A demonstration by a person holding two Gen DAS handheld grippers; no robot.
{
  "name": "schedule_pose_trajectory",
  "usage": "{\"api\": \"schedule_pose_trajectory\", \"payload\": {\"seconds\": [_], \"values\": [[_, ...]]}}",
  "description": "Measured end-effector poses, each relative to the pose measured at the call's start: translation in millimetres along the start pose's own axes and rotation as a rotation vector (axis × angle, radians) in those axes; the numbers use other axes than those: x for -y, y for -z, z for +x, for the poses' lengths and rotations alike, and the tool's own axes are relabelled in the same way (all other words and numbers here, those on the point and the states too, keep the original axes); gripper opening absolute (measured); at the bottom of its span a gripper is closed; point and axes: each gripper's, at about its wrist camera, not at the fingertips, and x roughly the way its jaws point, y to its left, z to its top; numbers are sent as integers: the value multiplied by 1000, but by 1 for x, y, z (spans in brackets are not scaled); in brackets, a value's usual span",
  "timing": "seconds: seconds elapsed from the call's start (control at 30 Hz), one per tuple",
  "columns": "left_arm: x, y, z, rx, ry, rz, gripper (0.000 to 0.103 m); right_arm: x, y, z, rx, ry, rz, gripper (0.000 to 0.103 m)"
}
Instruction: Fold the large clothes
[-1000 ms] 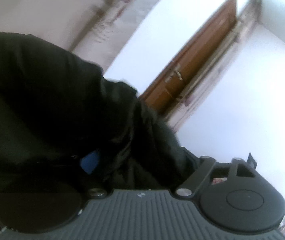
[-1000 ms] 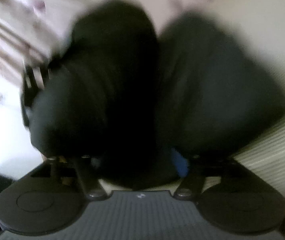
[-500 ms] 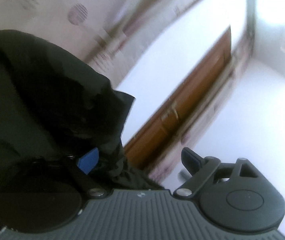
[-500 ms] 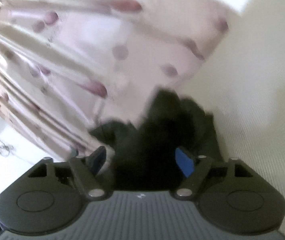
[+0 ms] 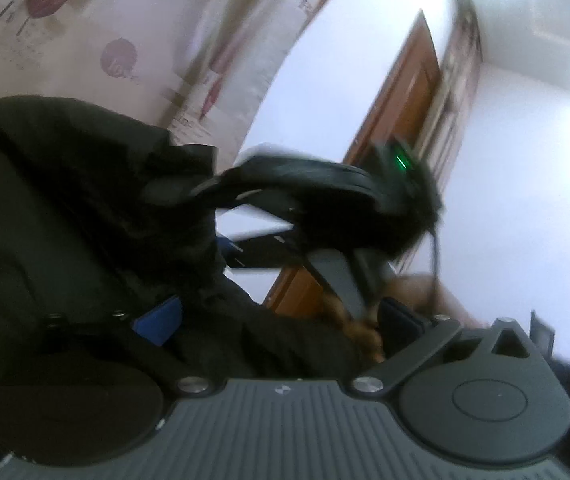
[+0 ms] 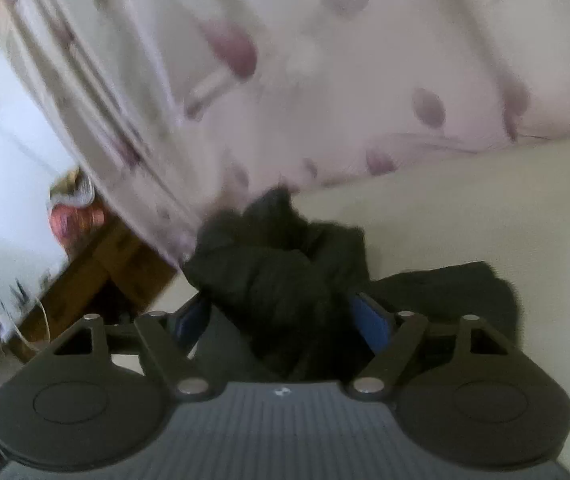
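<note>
While left tongs (image 5: pixel 281 320) gape, right tongs (image 6: pixel 285 316) pinch black garment (image 6: pixel 281 276)

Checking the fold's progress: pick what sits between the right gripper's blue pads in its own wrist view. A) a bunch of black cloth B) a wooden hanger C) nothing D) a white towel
A: in the right wrist view a bunch of the black garment sits between the blue pads of the right gripper.
</note>
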Motion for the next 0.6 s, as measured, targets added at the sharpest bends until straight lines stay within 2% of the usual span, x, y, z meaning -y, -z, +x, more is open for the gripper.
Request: {"api": "schedule_pose_trajectory", "payload": {"seconds": [0.03, 0.1, 0.23, 0.33, 0.43, 0.5, 0.6], "values": [[3, 2, -5, -3, -2, 3, 103, -7, 2, 8, -27, 37, -56, 30], [7, 2, -13, -7, -8, -6, 103, -20, 16, 6, -30, 128, -145, 18], [9, 0, -41, 38, -42, -50, 103, -23, 30, -34, 110, 185, -182, 14], [3, 3, -54, 44, -127, -69, 103, 5, 53, -53, 161, 216, -93, 14], [-12, 9, -53, 36, -138, -104, 103, 47, 77, -65, 222, 149, 57, 14], [-10, 10, -48, 19, -144, -80, 103, 72, 90, -66, 251, 90, 152, 14], [-1, 15, -40, -9, -167, 4, 103, 94, 103, -59, 254, 74, 225, 15]]}}
